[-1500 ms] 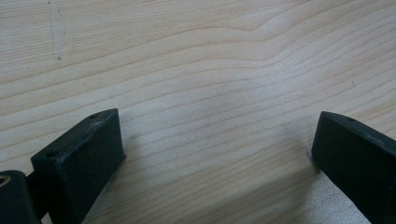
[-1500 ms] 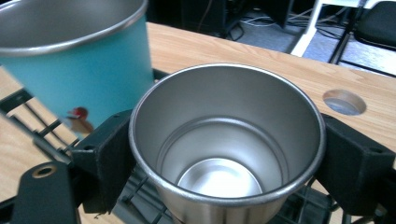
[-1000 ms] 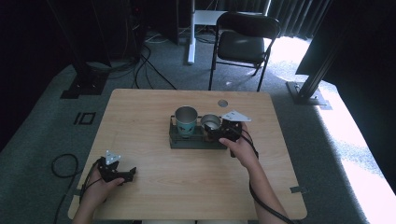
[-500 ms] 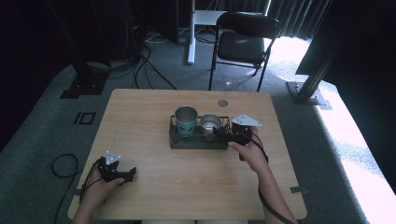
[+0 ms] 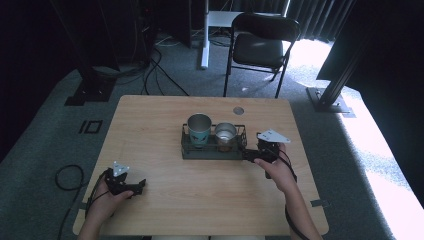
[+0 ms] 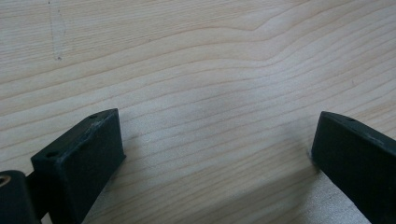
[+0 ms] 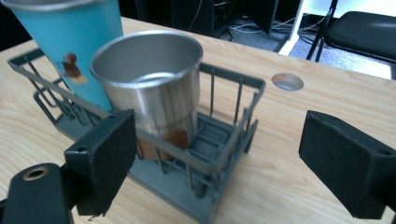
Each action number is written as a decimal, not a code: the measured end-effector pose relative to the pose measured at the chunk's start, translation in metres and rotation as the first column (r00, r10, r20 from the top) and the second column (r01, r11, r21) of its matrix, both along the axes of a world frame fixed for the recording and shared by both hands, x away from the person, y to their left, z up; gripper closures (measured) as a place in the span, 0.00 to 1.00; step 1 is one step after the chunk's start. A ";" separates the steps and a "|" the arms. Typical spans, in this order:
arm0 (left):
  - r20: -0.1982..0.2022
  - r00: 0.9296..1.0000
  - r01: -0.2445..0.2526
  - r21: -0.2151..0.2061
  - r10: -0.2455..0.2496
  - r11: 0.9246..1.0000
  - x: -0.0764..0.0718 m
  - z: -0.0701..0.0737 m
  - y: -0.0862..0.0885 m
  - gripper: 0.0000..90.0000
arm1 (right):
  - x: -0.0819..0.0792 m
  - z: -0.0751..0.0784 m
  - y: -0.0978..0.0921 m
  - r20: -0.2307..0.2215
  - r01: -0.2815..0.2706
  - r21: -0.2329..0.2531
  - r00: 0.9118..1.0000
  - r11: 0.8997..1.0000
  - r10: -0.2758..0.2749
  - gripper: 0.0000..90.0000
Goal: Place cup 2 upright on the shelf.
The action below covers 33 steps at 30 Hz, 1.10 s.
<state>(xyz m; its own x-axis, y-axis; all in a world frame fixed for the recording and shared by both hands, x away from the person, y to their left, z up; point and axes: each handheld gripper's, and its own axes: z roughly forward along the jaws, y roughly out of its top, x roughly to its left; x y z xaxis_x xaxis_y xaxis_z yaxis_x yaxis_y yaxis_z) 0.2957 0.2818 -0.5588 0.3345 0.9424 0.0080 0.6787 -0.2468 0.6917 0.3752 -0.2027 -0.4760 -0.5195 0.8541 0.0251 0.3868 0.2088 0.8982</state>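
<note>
The right tool (image 5: 252,154) has backed off the grey wire rack (image 5: 186,148), jaws wide, empty, leaving the steel cup (image 5: 225,133) seated; the left tool (image 5: 134,186) rests open near the bench's front-left corner.

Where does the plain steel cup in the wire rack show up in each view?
High view: the steel cup stands in the right half of the wire rack, mid-table, just left of the right tongs.
Right gripper view: the cup sits centre-left, above the left jaw.
Left gripper view: bare table wood between open jaws; no cup.
Shared landmark: the teal cup beside it in the rack.
</note>
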 end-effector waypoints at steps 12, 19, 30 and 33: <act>0.001 1.000 -0.001 -0.001 0.001 1.000 0.000 0.000 0.000 0.03 | -0.011 -0.020 -0.019 -0.041 0.013 0.003 0.999 1.000 -0.013 0.12; 0.001 1.000 0.001 0.001 -0.001 1.000 0.000 0.000 0.000 0.03 | -0.019 -0.031 -0.029 -0.070 0.021 0.002 0.997 1.000 -0.021 0.12; 0.001 1.000 0.001 0.001 -0.001 1.000 0.000 0.000 0.000 0.03 | -0.030 -0.050 -0.047 -0.110 0.054 -0.042 0.992 0.998 -0.058 0.12; 0.001 1.000 0.001 0.001 -0.001 1.000 0.000 0.000 0.000 0.03 | -0.033 -0.054 -0.050 -0.122 0.062 -0.046 0.990 0.997 -0.067 0.12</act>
<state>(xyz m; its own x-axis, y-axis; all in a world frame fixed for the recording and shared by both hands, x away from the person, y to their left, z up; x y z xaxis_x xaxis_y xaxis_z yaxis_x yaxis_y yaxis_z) 0.2957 0.2818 -0.5589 0.3350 0.9422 0.0093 0.6781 -0.2480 0.6919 0.3419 -0.2524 -0.5305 -0.4585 0.8873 0.0490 0.5075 0.2162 0.8341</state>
